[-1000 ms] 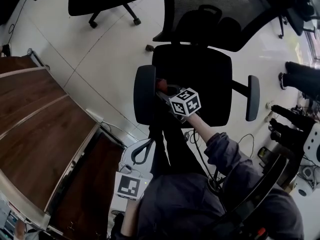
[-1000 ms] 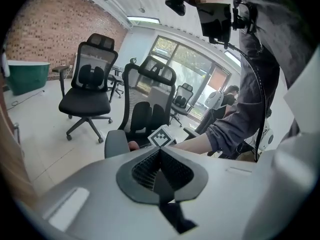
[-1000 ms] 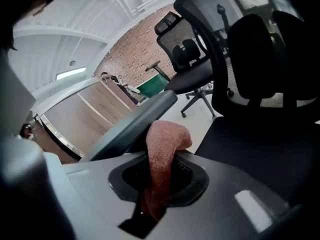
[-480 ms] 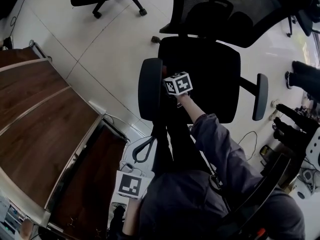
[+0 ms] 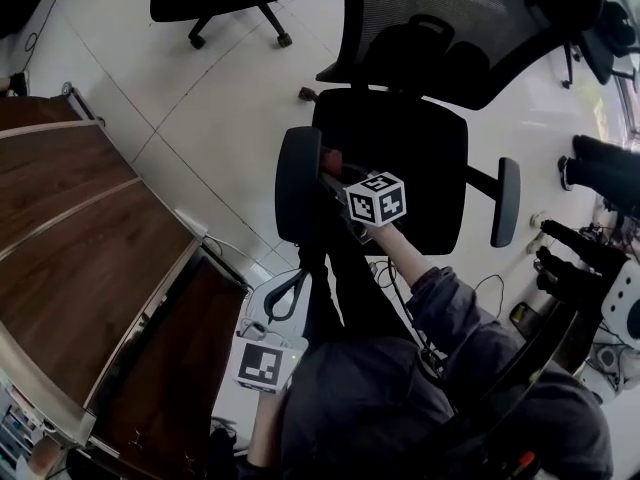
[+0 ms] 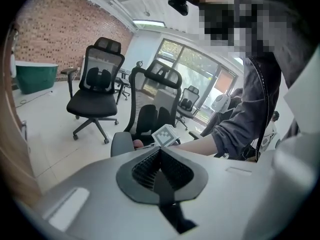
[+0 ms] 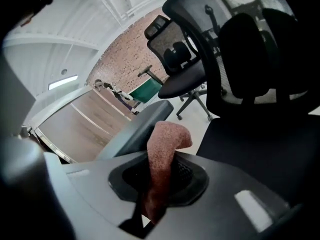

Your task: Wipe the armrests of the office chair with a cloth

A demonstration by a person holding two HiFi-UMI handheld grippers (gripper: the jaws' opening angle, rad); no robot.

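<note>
Right gripper (image 5: 333, 171) drawn back toward person along black padded armrest (image 5: 295, 190) of black mesh office chair (image 5: 400, 158), jaws clamping pinkish-brown terry cloth (image 7: 163, 146) at armrest's inner edge, left gripper (image 6: 161, 160) closed, empty.

Your head camera looks steeply down on the black mesh-backed office chair (image 5: 400, 158); both gripper cameras face its dark padded armrest (image 5: 297, 183) from lower down.

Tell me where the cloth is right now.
The cloth is clamped in the right gripper, at the centre of the right gripper view. It is right beside the armrest on the head view's left, at the edge of the seat.
</note>
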